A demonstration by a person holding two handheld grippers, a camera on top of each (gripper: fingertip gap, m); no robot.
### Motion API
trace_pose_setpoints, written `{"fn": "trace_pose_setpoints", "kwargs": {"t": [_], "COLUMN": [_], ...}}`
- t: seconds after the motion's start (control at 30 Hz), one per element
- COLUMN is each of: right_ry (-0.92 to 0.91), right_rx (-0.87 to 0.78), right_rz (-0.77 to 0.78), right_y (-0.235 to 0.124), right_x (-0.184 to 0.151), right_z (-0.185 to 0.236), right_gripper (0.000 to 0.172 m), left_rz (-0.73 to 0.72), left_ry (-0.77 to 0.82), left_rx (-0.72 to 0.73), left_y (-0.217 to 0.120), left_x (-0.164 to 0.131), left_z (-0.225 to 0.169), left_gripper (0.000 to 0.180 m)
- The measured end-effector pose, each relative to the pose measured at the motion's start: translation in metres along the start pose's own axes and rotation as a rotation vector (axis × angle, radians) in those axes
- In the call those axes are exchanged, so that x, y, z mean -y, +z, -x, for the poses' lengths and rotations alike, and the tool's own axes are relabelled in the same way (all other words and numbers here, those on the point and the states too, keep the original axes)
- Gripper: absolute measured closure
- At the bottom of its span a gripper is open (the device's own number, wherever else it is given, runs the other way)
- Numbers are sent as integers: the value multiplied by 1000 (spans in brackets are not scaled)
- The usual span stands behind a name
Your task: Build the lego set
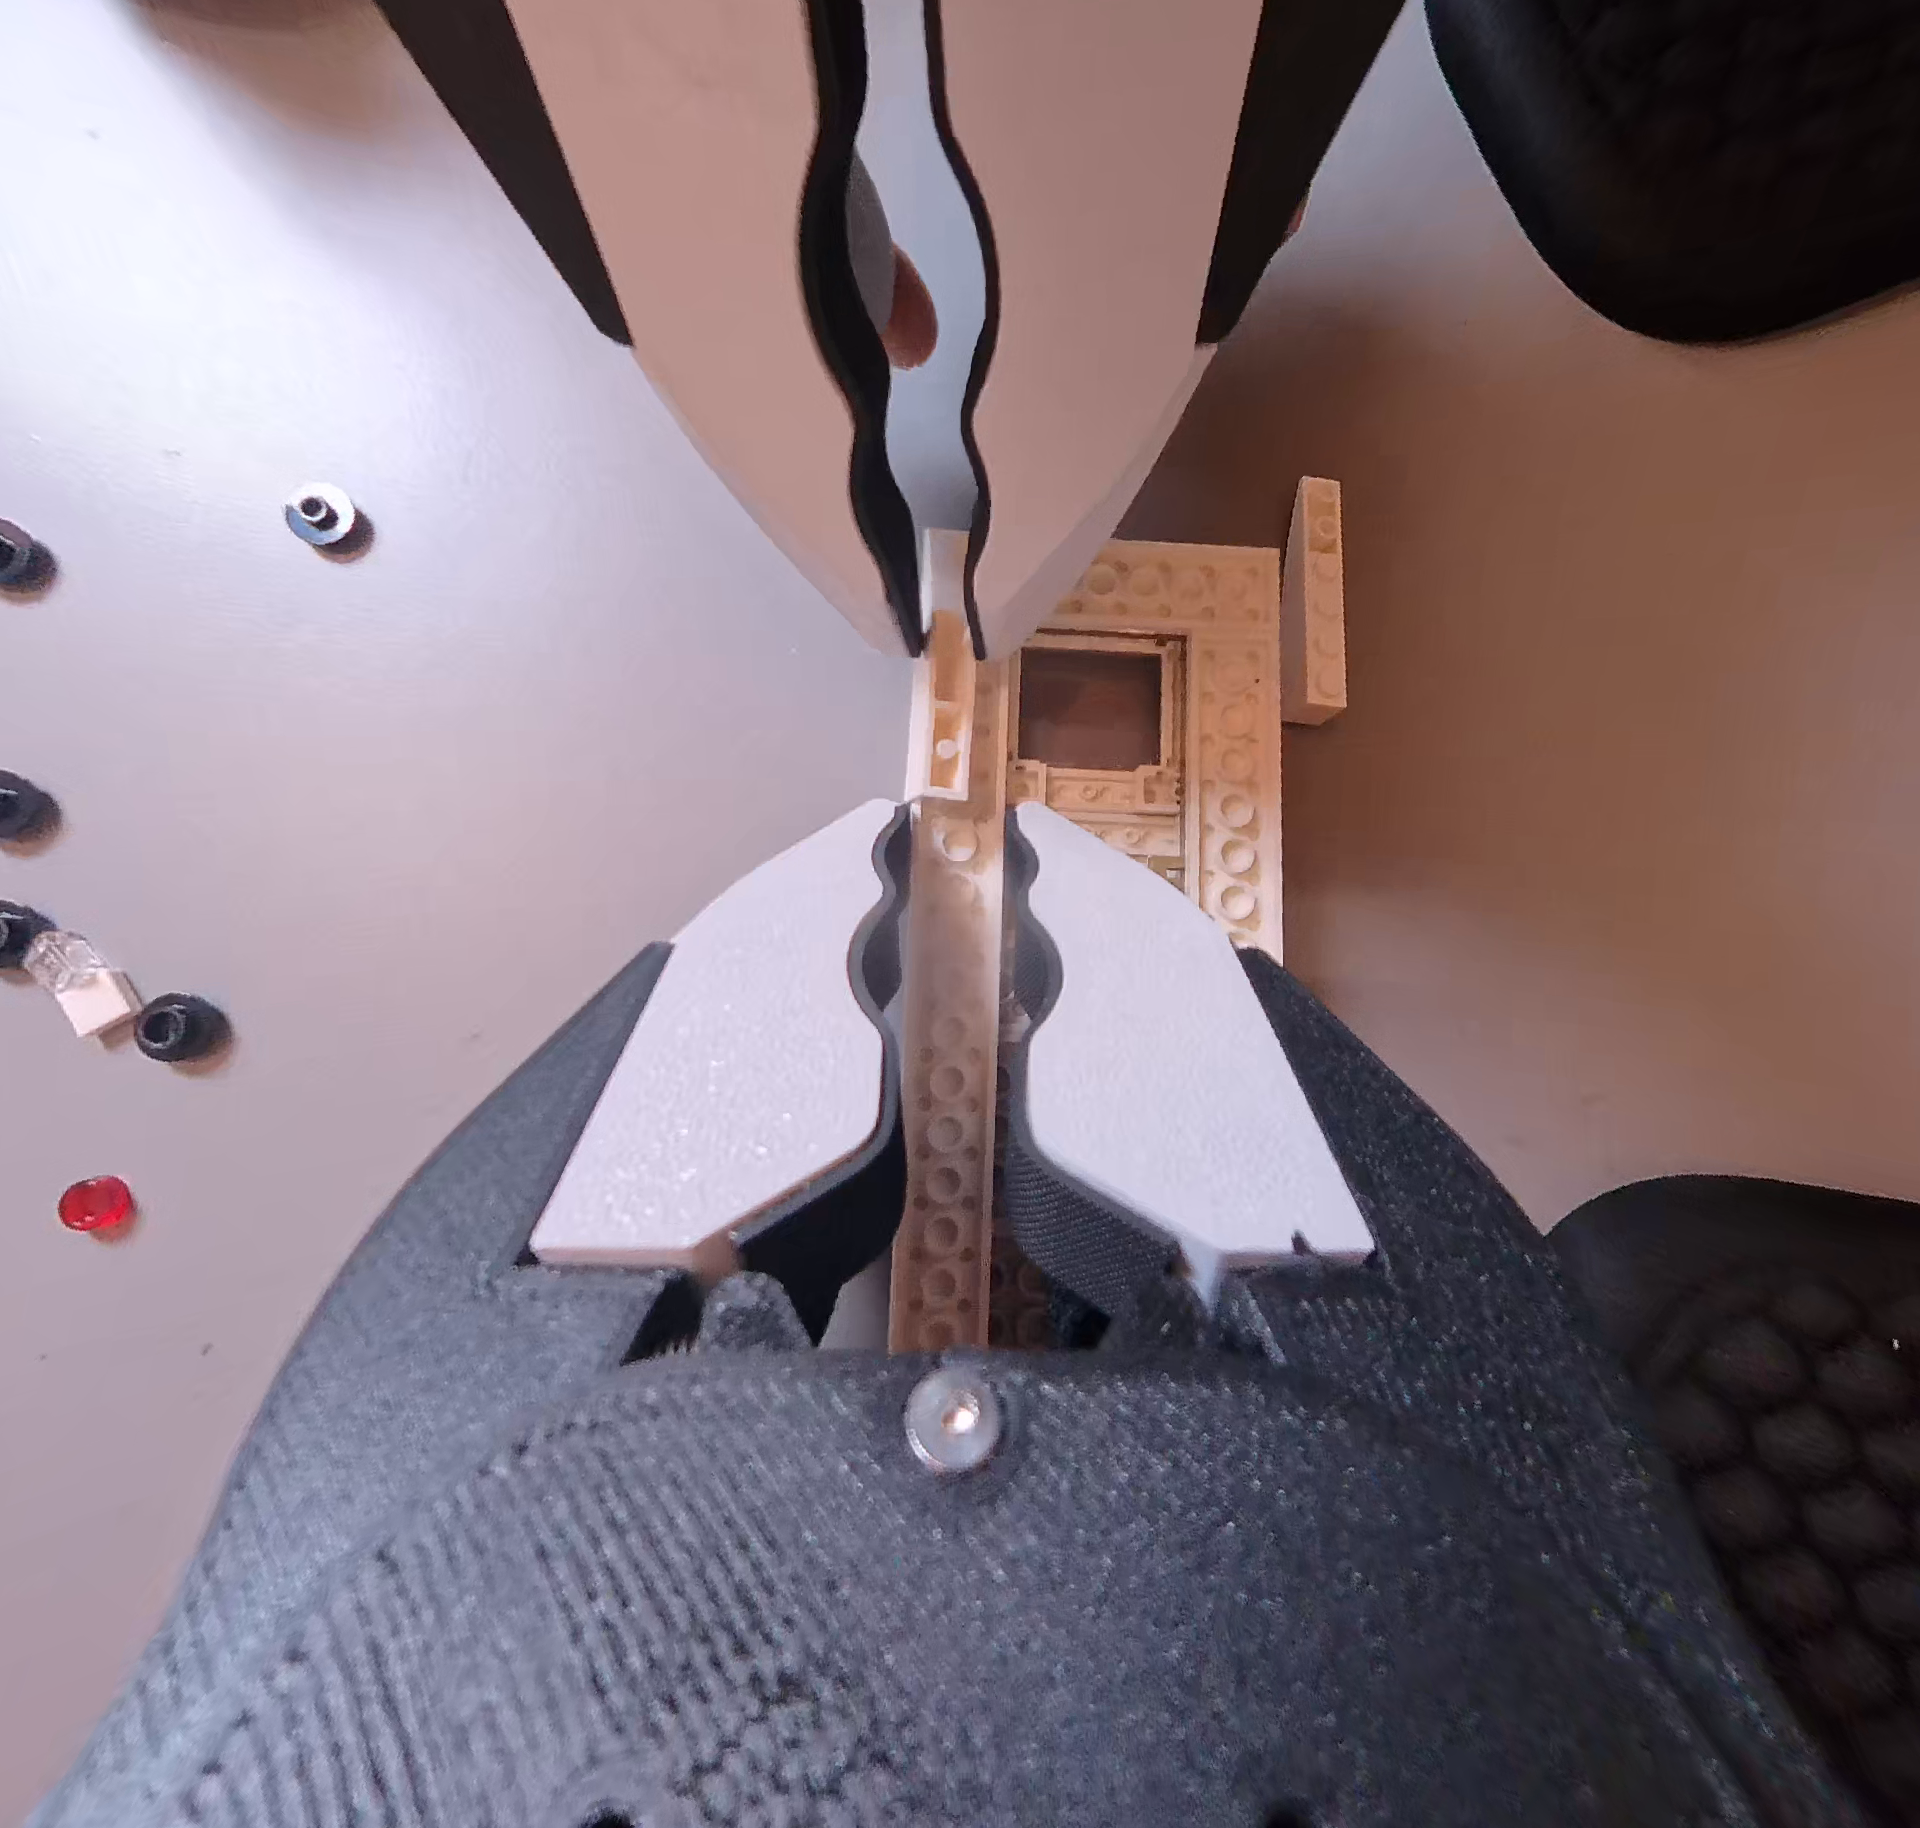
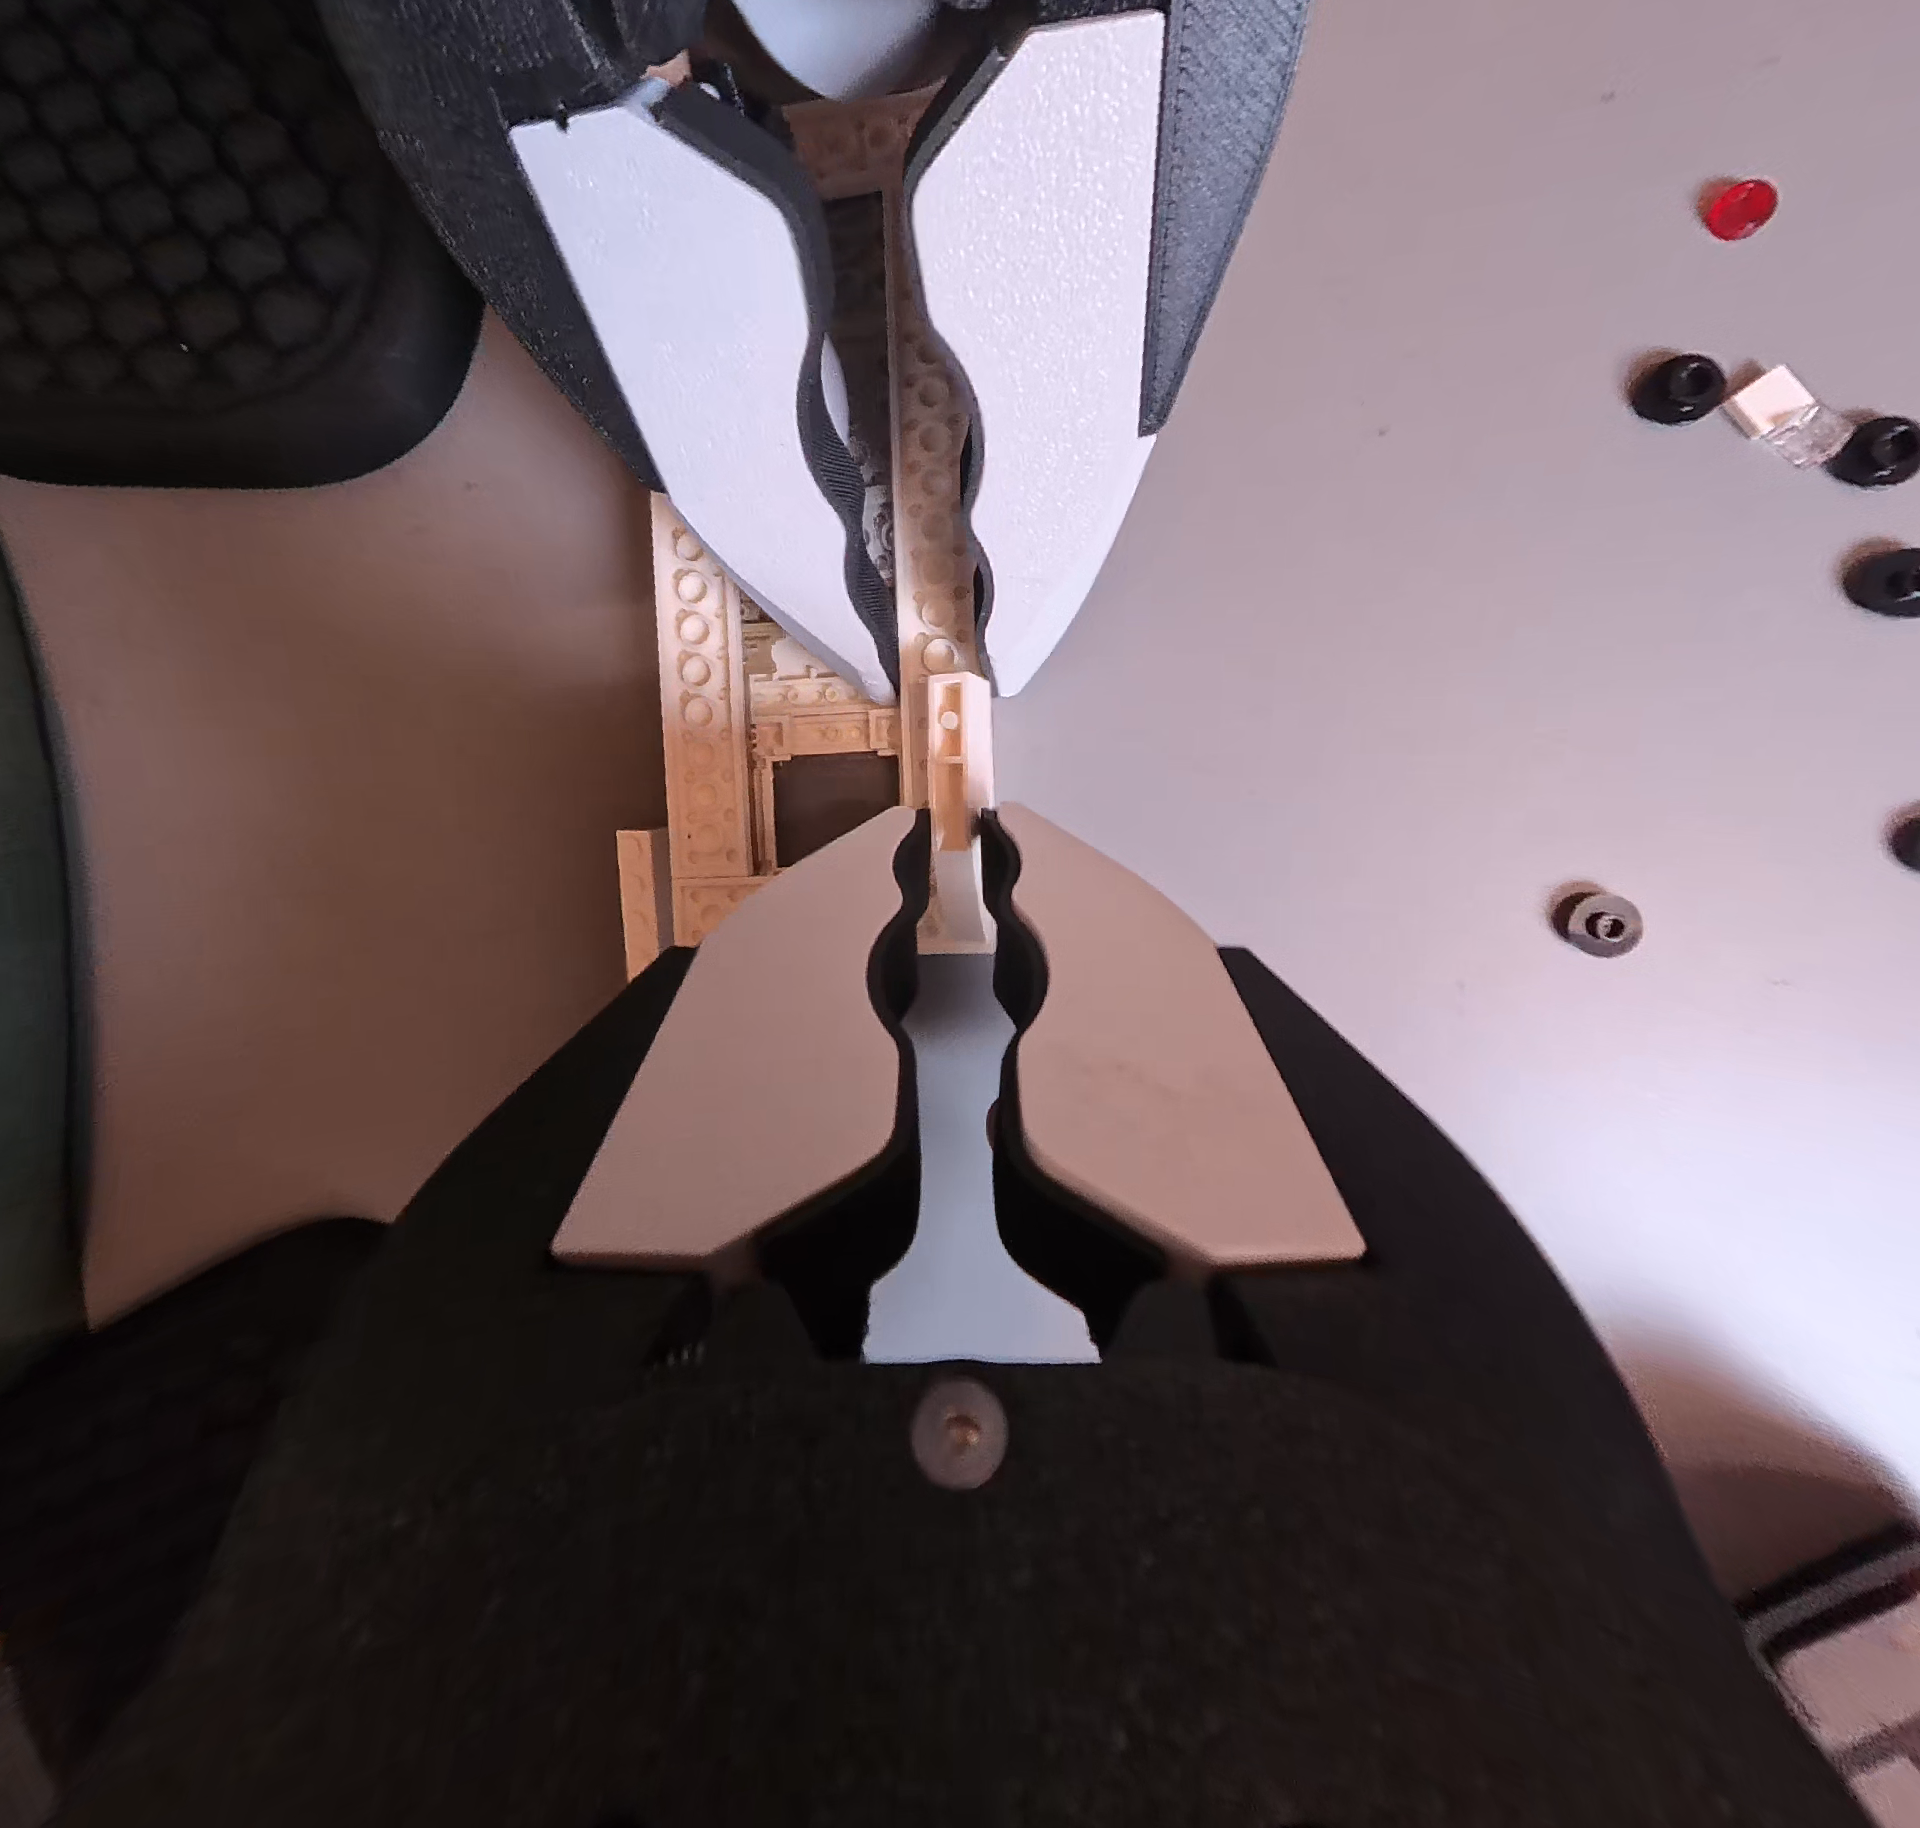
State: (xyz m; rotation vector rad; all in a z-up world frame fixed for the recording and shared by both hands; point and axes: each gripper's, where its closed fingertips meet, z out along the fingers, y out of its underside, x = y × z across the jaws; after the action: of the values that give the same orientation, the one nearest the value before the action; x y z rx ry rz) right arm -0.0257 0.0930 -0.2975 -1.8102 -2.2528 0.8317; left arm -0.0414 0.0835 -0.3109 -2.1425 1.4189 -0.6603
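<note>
Left tongs (image 1: pixel 956 822) clamp one rail of the cream brick frame (image 1: pixel 1236 739) held above the worktop (image 1: pixel 416 324), while right tongs (image 2: pixel 951 822) pinch a small white brick (image 2: pixel 961 750) against it; both look light, stiff, best gripped by flat sides.

Both wrist cameras look steeply down, very near bench (image 1: pixel 416 324), facing each other; shared: cream brick frame (image 1: pixel 1236 739) at bench edge, each other's tool.
</note>
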Motion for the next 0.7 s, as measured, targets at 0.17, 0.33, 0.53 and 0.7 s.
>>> {"fn": "trace_pose_setpoints", "kwargs": {"t": [0.17, 0.33, 0.53, 0.7], "right_ry": [94, 151, 167, 155], "right_rx": [91, 158, 189, 190], "right_rz": [-3, -8, -14, -12], "right_y": [0, 0, 0, 1], "right_x": [-1, -1, 0, 0], "right_z": [3, 3, 3, 4], "right_gripper": [164, 164, 164, 163], "left_rz": [2, -4, -82, -88], "left_ry": [2, 9, -26, -29], "left_rx": [3, 2, -33, -26], "left_y": [0, 0, -4, -3], "left_x": [0, 0, 10, 11], "left_z": [-1, -1, -1, 1], "left_gripper": [164, 164, 160, 171]}}
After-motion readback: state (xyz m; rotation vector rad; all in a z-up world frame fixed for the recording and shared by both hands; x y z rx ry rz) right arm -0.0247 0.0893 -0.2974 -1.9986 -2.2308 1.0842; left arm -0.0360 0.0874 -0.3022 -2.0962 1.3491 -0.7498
